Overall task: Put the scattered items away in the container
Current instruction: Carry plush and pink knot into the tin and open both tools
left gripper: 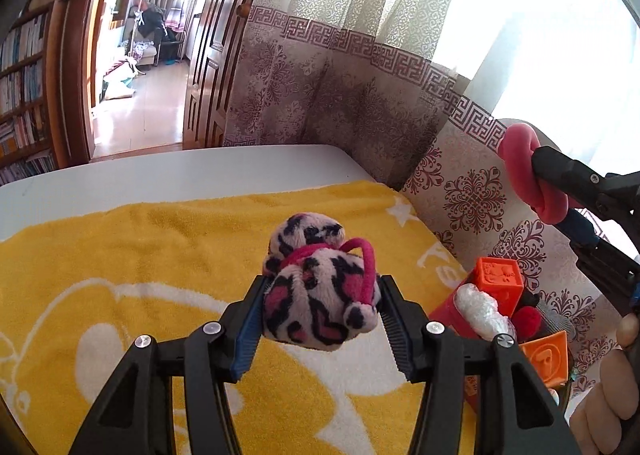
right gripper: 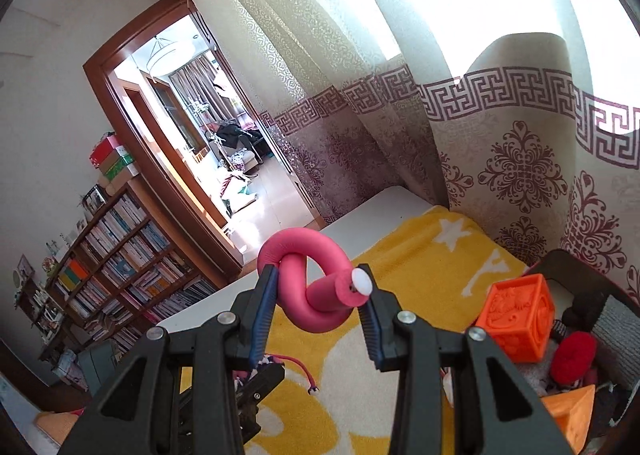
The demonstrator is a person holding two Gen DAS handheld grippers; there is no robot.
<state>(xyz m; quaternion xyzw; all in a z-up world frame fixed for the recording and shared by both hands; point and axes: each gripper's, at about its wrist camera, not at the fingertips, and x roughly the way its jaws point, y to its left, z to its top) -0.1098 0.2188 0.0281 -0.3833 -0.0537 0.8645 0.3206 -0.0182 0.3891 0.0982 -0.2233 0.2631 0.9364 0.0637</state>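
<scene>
My left gripper (left gripper: 323,284) is shut on a pink and black leopard-print plush toy (left gripper: 316,295), held above the yellow towel (left gripper: 160,247). My right gripper (right gripper: 318,273) is shut on a knotted pink foam tube (right gripper: 308,295), also lifted off the towel; the tube (left gripper: 520,171) shows at the right in the left wrist view too. The dark container (right gripper: 576,259) stands at the towel's right end. It holds an orange embossed block (right gripper: 516,315), a second orange block (right gripper: 572,411) and a red pompom (right gripper: 572,359). Below the right gripper, the left gripper's body (right gripper: 256,387) and the plush's pink cord (right gripper: 304,371) appear.
The towel covers a white table (left gripper: 160,171) set against a patterned curtain (left gripper: 340,95). A bookshelf (right gripper: 120,267) and an open doorway (right gripper: 208,135) lie beyond the table's far side. A person's hand (left gripper: 612,387) grips the right tool.
</scene>
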